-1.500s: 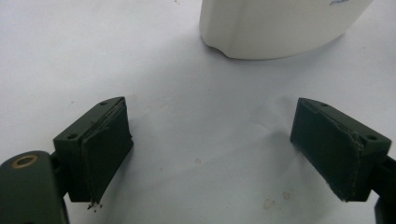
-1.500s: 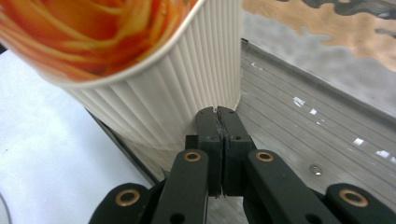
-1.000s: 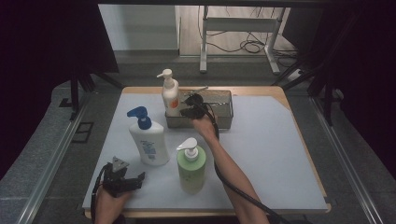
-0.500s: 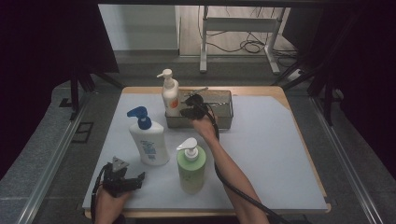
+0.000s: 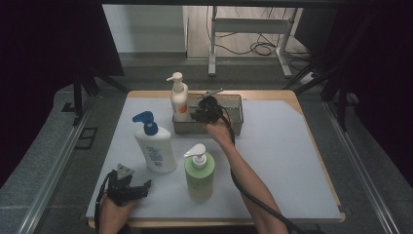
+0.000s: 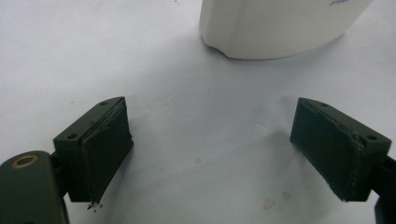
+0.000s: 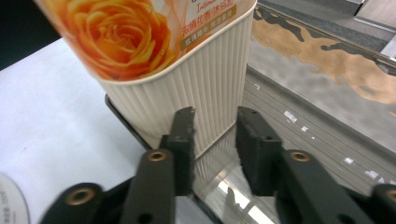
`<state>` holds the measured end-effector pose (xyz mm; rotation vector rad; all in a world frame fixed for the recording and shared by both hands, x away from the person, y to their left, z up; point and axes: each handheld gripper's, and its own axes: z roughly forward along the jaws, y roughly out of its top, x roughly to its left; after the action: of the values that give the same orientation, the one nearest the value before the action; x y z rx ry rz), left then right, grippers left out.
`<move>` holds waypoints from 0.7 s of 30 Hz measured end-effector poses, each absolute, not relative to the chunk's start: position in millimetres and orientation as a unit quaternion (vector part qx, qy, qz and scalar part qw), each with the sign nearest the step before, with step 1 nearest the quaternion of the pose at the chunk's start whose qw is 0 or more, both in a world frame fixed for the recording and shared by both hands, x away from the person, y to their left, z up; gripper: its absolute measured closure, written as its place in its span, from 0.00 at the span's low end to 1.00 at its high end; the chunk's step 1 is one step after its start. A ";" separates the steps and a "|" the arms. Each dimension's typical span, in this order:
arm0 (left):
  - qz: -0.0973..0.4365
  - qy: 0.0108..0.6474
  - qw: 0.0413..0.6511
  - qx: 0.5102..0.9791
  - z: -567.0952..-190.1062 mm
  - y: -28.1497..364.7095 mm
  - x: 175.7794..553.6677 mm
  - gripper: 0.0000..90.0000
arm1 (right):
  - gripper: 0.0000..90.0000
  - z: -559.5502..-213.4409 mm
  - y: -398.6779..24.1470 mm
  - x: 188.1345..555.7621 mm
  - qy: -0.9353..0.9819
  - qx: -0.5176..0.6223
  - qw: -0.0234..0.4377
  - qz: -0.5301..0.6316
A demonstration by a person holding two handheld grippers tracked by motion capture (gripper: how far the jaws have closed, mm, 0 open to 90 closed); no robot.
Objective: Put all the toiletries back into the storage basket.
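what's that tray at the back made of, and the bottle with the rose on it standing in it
The tray looks like polished metal: its grey walls mirror their surroundings. The rose bottle seems cream plastic, matte and finely ribbed, under a glossy printed label.

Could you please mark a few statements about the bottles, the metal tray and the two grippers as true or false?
1. The rose-label pump bottle stands inside the metal tray. True.
2. The right gripper is clamped on that bottle. False: its fingers have just been opening, and a gap shows between them with nothing pressed in it.
3. The left gripper holds the green pump bottle. False: its fingers are spread wide over the bare table, holding nothing.
4. The white bottle with the blue pump stands on the table, outside the tray. True.
5. The green bottle lies on its side. False: it stands upright.
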<state>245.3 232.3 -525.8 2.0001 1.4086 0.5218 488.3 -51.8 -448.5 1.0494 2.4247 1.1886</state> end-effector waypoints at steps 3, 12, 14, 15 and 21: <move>0.198 0.535 0.315 0.759 -525.9 232.3 245.3 0.13 | 0.64 -446.5 -57.4 485.4 0.831 0.355 0.122 0.411; 0.198 0.534 0.315 0.759 -525.8 232.4 245.2 0.13 | 0.47 -438.5 -72.4 475.2 0.834 0.339 0.117 0.420; 0.198 0.534 0.315 0.759 -526.0 232.3 245.3 0.13 | 0.46 -437.2 -73.5 473.1 0.835 0.336 0.118 0.420; 0.198 0.535 0.316 0.759 -526.0 232.3 245.2 0.13 | 0.45 -435.8 -74.8 470.4 0.835 0.333 0.120 0.421; 0.199 0.535 0.315 0.758 -526.0 232.3 245.2 0.13 | 0.35 -430.5 -79.9 454.8 0.845 0.310 0.127 0.418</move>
<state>245.2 232.3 -526.0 1.9979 1.4081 0.5231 454.8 -79.9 -430.5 0.9013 2.4595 1.2158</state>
